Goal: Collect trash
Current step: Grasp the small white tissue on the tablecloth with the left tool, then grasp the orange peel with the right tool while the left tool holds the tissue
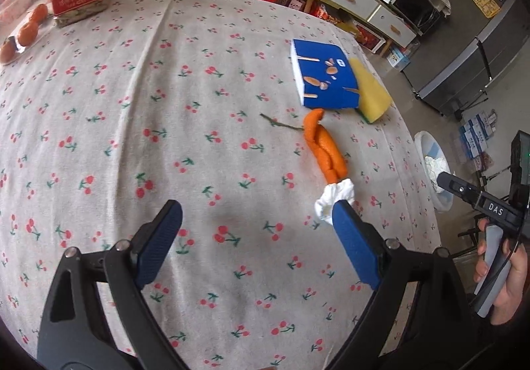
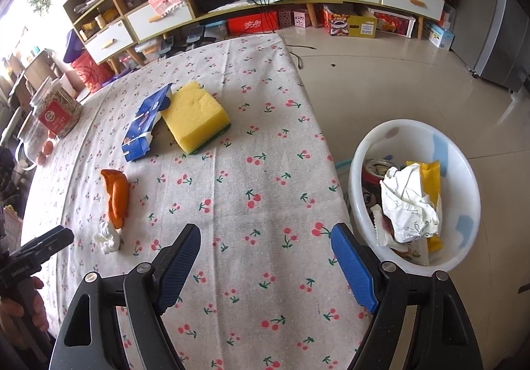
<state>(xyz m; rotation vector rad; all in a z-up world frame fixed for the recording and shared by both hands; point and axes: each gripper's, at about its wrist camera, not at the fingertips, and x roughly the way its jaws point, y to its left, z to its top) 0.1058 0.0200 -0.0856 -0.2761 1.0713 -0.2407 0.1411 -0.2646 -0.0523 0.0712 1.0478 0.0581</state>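
Left gripper (image 1: 258, 237) jaws wide, empty, right gripper (image 2: 265, 260) jaws likewise.

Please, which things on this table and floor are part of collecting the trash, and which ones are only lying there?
For the job:
- orange peel
- crumpled white tissue
- thin green stem
- white basin on the floor, already holding trash

Probably just lying about:
- yellow sponge
- blue box, possibly trash, I cannot tell
- jar with a red label
- small oranges
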